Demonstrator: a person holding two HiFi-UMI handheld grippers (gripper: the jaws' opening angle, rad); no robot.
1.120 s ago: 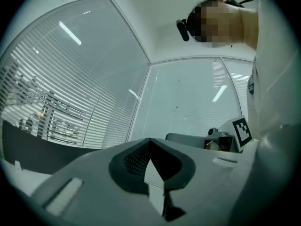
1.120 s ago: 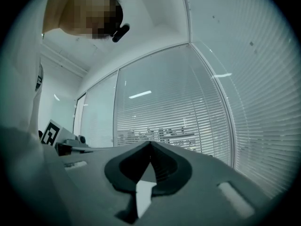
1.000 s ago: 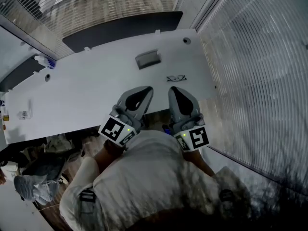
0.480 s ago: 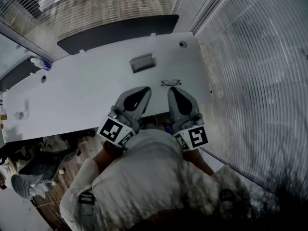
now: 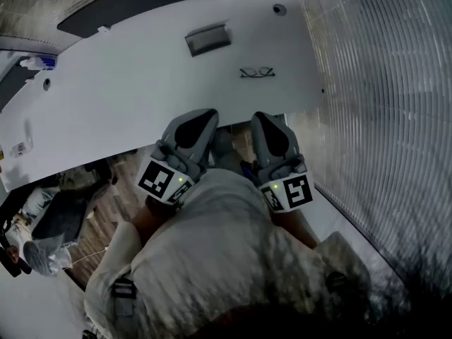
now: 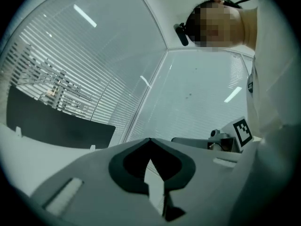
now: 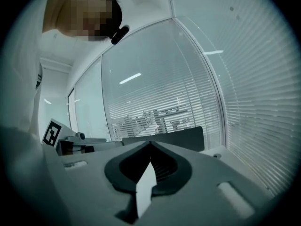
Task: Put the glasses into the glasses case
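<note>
Thin dark-framed glasses [image 5: 256, 71] lie on the white table [image 5: 127, 97], towards its right end. A grey glasses case [image 5: 208, 39] rests farther back, to the left of the glasses. Both grippers hang side by side close to the person's body, just short of the table's near edge and well apart from the glasses. The jaws of my left gripper [image 5: 206, 113] meet at the tips [image 6: 150, 140] with nothing between them. My right gripper [image 5: 258, 116] is likewise shut and empty [image 7: 150, 144]. Neither gripper view shows the glasses or the case.
A dark panel [image 5: 141, 6] runs along the table's far side. Glass walls with blinds [image 5: 381, 83] stand to the right. A small bottle [image 5: 39, 62] sits at the table's left end, a round grommet [image 5: 280, 9] at its far right corner. Bags and clutter [image 5: 56, 217] lie on the floor at lower left.
Both grippers have sunk and drawn back from over the table to just off its near edge. The table sits higher in the head view. Jaws stay shut.
</note>
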